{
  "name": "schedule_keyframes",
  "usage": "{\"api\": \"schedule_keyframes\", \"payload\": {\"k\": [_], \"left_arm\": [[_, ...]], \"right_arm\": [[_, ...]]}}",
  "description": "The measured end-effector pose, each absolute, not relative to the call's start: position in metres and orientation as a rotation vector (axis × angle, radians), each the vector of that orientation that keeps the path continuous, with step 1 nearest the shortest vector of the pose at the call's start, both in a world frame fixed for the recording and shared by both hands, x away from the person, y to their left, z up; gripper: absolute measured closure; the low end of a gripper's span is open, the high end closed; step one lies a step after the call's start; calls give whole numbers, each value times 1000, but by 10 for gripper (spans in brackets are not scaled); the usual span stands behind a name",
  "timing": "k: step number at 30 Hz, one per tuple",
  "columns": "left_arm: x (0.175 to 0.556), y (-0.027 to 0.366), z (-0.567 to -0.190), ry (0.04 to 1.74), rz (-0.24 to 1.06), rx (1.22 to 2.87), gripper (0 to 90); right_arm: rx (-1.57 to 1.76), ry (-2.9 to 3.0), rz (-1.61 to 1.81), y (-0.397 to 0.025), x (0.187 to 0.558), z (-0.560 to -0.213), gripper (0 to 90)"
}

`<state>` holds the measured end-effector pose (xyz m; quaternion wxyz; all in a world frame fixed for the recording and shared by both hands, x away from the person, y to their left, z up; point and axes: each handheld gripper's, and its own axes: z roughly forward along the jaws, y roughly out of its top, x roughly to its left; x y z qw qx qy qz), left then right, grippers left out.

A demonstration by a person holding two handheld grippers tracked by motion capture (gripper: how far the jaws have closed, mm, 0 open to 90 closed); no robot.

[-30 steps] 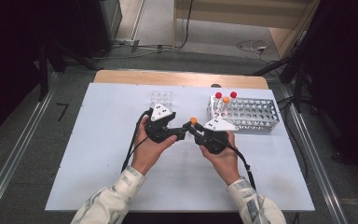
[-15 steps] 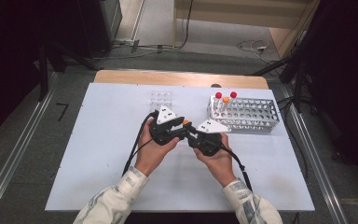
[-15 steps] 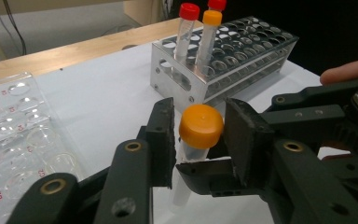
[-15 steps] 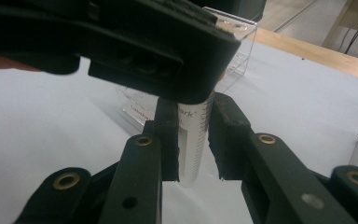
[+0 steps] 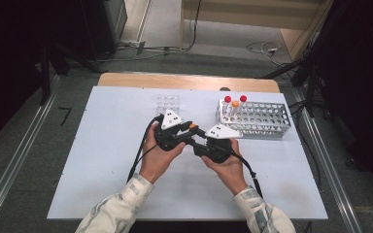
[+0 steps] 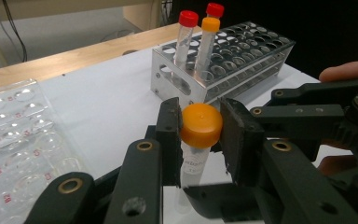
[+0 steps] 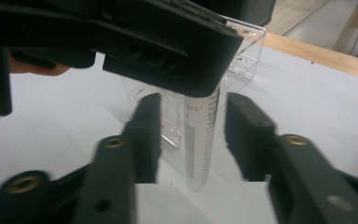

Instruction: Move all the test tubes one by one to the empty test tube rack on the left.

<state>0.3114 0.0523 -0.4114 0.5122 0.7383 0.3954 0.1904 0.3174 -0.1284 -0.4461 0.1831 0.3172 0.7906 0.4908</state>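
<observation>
Left gripper (image 6: 198, 140) clamping orange cap (image 6: 201, 125), upright tube (image 7: 201, 140)

A printed scale of graduation marks is seen on the tube (image 7: 200, 140). Its lettering is too blurred to be read.

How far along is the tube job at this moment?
Done: three capped tubes stand in the rack. In hand: the left tongs clamp the orange cap of a fourth tube; the right tongs straddle its body, open. Left: racking it, probably.

Orange cap (image 6: 201, 124) — clear tube (image 7: 201, 140) — black fingers (image 6: 169, 135).
</observation>
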Motion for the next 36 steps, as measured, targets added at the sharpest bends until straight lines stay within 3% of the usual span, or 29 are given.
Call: {"api": "schedule_keyframes", "payload": {"k": [5, 9, 22, 36], "left_arm": [[311, 65, -405, 972, 465, 1750, 711], [310, 76, -397, 992, 477, 1725, 711], [309, 109, -375, 1050, 526, 1676, 711], [334, 120, -365, 1131, 605, 1637, 711]], "right_arm": [[882, 2239, 1408, -131, 314, -445, 326], [887, 2238, 1416, -135, 313, -445, 291], [940, 2213, 1405, -149, 316, -444, 282], [962, 2204, 1403, -155, 319, -443, 268]]}}
